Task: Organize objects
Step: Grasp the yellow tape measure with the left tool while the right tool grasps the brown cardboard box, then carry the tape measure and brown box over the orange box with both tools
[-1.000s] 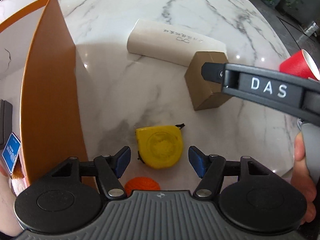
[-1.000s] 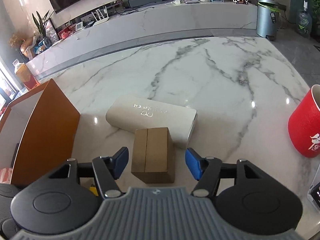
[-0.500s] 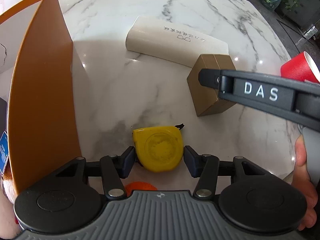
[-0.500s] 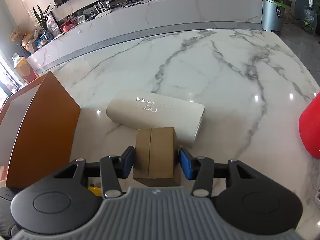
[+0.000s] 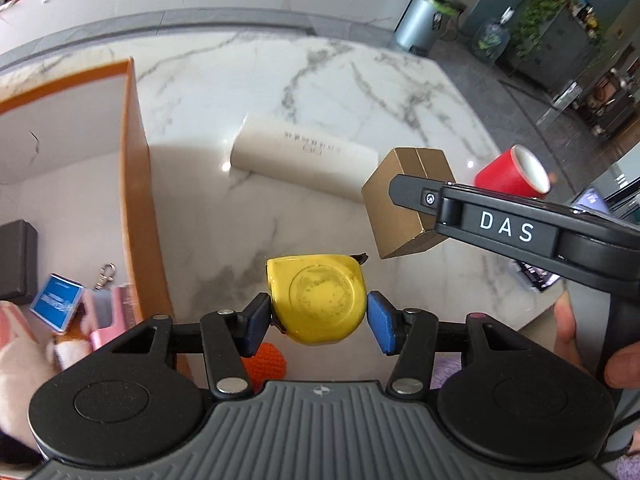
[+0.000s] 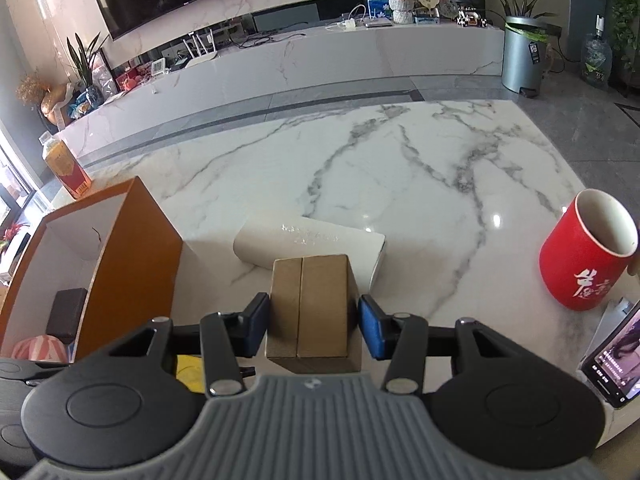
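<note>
My left gripper (image 5: 318, 320) is shut on a yellow tape measure (image 5: 316, 296) and holds it lifted above the marble table (image 5: 224, 80). My right gripper (image 6: 310, 326) is shut on a small brown cardboard box (image 6: 310, 304), also lifted; the box shows in the left wrist view (image 5: 404, 200) held by the right gripper's finger. A long cream box (image 6: 308, 246) lies on the table behind it. An open orange storage box (image 6: 132, 256) stands at the left, with a black box (image 6: 66, 314), a blue card (image 5: 56, 302) and pink items inside.
A red mug (image 6: 586, 256) stands at the right, with a phone (image 6: 612, 360) near the table's front right edge. An orange round object (image 5: 266, 364) lies below the left gripper. The cream box also shows in the left wrist view (image 5: 304, 160).
Both grippers closed on their objects, the left on the tape measure and the right on the brown box, then lifted them off the table. The views now tilt up.
</note>
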{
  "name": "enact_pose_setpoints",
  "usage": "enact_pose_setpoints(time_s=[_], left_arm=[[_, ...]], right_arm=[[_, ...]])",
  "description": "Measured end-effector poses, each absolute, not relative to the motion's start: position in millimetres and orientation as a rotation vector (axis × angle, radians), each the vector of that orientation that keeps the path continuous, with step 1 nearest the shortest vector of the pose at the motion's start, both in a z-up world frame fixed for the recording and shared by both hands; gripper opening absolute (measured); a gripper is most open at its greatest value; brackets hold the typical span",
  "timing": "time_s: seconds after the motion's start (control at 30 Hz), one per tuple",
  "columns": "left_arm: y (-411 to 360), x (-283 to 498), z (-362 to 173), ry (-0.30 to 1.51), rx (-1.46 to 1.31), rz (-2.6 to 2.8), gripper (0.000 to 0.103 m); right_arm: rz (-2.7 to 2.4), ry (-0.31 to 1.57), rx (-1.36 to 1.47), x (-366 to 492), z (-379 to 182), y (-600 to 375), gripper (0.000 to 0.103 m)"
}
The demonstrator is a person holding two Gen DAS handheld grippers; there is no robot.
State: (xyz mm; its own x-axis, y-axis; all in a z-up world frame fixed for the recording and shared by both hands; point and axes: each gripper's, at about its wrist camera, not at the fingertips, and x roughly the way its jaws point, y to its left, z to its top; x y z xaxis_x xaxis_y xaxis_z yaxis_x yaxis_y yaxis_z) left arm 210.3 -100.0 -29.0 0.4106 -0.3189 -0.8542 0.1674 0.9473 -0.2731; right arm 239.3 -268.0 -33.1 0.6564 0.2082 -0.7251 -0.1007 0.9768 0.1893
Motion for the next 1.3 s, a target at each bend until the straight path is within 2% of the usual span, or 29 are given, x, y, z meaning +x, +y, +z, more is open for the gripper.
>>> enact_pose_setpoints(time_s=[0.27, 0.53, 0.73, 0.93, 1.1, 1.3], left_arm=[[-28.1, 194.9, 19.0, 1.004, -0.148, -0.222, 0.061], [59.8, 203.4, 22.6, 0.988, -0.145, -0.068, 0.061], [111.0, 200.0, 12.0, 0.993, -0.149, -0.05, 0.061], [122.5, 201.8, 1.7, 0.985, -0.052, -0.098, 0.061], [125.5, 206.7, -5.2, 0.971, -0.021, -0.155, 0.061], [127.0, 209.3, -9.7, 0.955, 0.015, -0.177, 0.061]], right_arm=[[0.314, 0.759, 0.104, 221.4, 20.6, -214.7, 0.05], [0.497, 0.793, 0.08, 230.9, 37.3, -129.2, 0.05], [0.513, 0.894, 0.06, 252.5, 12.0, -62.5, 0.05], [0.467, 0.981, -0.01, 275.8, -29.8, -15.1, 0.05], [0.417, 1.011, -0.103, 291.3, -50.3, 3.7, 0.05], [0.397, 1.076, -0.045, 305.9, -68.7, 5.8, 0.05]])
